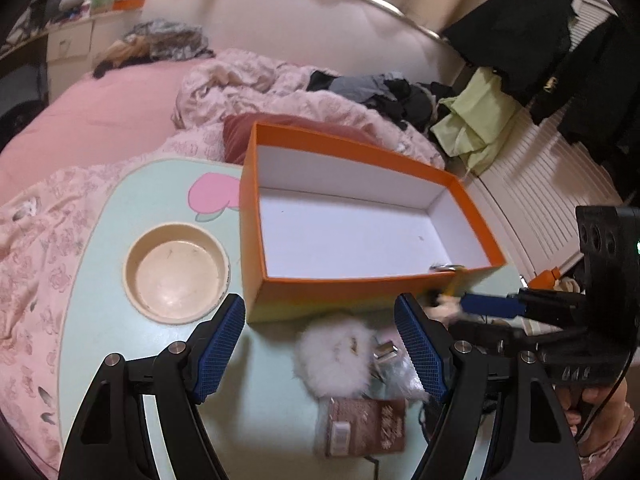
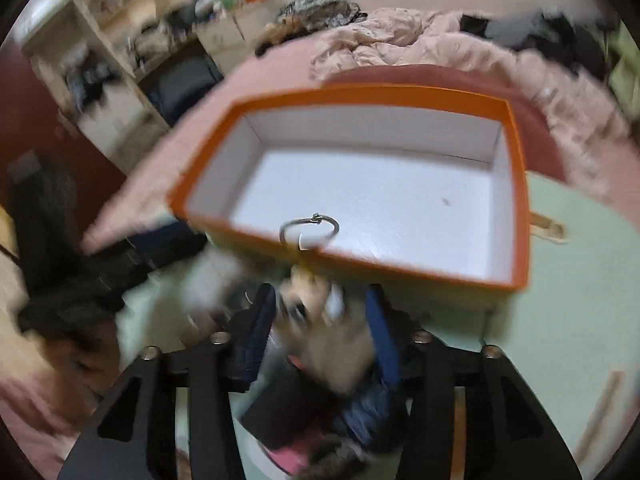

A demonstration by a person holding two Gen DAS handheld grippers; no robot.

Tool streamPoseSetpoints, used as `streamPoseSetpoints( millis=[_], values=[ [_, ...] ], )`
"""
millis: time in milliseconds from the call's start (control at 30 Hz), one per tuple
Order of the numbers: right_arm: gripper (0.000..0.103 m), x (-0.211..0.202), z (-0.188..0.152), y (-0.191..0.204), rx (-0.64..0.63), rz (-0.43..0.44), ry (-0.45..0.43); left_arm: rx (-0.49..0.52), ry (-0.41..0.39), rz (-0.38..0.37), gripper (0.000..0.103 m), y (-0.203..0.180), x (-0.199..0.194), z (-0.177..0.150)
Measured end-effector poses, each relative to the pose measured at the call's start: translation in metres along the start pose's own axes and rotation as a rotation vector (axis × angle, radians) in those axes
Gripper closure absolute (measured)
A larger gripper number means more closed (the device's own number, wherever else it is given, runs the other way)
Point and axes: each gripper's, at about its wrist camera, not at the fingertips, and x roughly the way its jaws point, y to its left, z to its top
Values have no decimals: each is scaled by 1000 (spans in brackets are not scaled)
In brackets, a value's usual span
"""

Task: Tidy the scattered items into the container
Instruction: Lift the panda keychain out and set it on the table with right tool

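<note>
An orange box (image 1: 360, 292) with a white, bare inside stands on a pale green table (image 1: 120, 208). My left gripper (image 1: 320, 304) hangs open just before its near wall. Under it lie a white fluffy pom-pom (image 1: 336, 360), a small plug in a clear bag (image 1: 388, 356) and a brown card pouch (image 1: 364, 424). My right gripper (image 2: 320, 292) comes in from the right (image 1: 468, 308) at the box's near corner. A small plush keychain (image 2: 316, 308) sits between its fingers, and the pads do not seem to press it. The keychain's metal ring (image 2: 310, 226) hangs over the box (image 2: 400, 264) rim. This view is blurred.
A round cream bowl (image 1: 176, 272) is sunk into the table left of the box. Pink bedding (image 1: 100, 120) and piled clothes (image 1: 380, 88) lie behind it. Dark coats (image 1: 520, 28) hang at the back right. A person's hand (image 1: 600, 412) holds the right gripper's handle.
</note>
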Motion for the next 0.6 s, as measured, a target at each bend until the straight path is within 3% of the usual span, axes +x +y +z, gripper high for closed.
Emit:
streamPoseSetpoints(
  millis=[167, 267, 333, 400, 433, 500, 600],
  values=[
    [54, -39, -24, 2, 51, 49, -140, 6, -11, -10, 25, -6, -19, -11],
    [40, -57, -36, -9, 134, 73, -201, 14, 13, -42, 25, -16, -15, -5],
    [40, -61, -43, -19, 214, 154, -218, -13, 63, -120, 25, -22, -6, -1],
    [40, -57, -42, -34, 330, 359, -217, -55, 119, -194, 26, -28, 5, -2],
    [40, -54, -40, -38, 371, 404, -213, -78, 133, -208, 27, -28, 8, -4],
    [40, -45, -30, -46, 397, 384, -204, -158, 126, -227, 29, -20, 8, -8],
    [40, -27, -10, -40, 329, 316, -139, -208, 74, -203, 29, -4, -8, -17]
  ],
)
